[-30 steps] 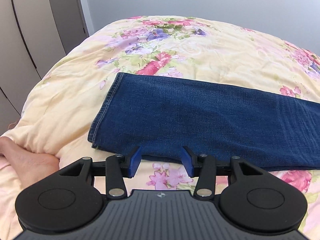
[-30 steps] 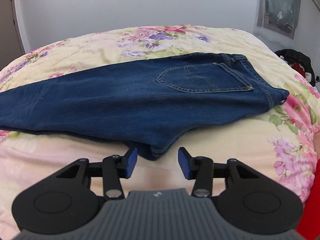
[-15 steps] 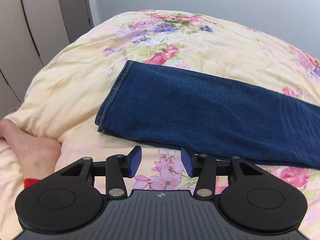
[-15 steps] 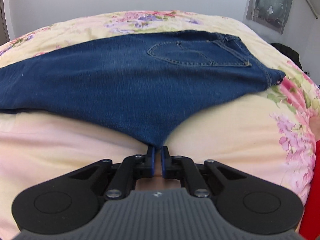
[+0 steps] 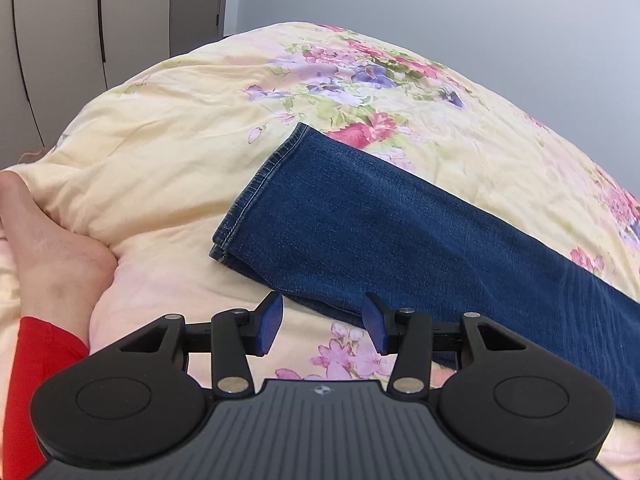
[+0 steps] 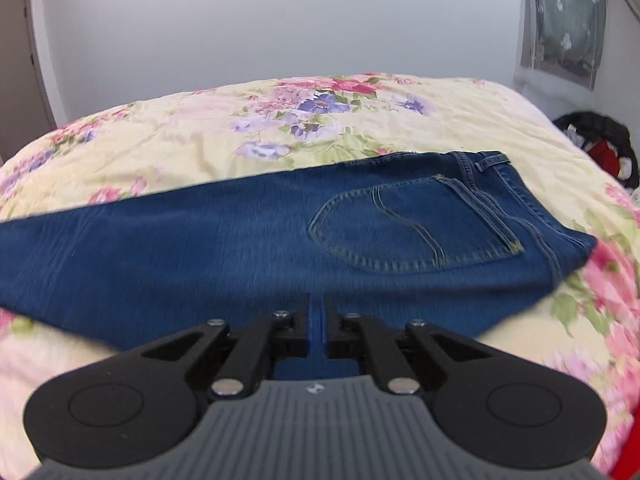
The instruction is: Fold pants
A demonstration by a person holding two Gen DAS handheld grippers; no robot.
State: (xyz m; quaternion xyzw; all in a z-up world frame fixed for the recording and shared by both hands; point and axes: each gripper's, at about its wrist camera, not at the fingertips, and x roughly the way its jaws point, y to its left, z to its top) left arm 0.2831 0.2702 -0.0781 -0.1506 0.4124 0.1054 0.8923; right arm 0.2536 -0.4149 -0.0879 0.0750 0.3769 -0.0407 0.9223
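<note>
While the pants (image 5: 400, 240) lay stretched across the flowered quilt (image 5: 160, 140), already doubled lengthwise with one leg stacked on the other, only that first fold could be counted as done. At the left end, the stacked hems (image 5: 256, 184) were seen lying flat and untouched on the bedding. The left gripper (image 5: 322, 326) was held just beside the near edge of the legs, its jaws standing apart with nothing between them, so no hold had been taken there. Further right, the seat with its back pocket (image 6: 412, 232) and the waistband (image 6: 488, 160) were spread flat toward the far right corner of the bed. The right gripper (image 6: 319, 320) was found with its jaws brought together on the crotch point (image 6: 319, 322) of the denim, though motion blur left it only probable that cloth was truly pinched. Crosswise folds, hems toward waistband, were judged to remain entirely undone.
</note>
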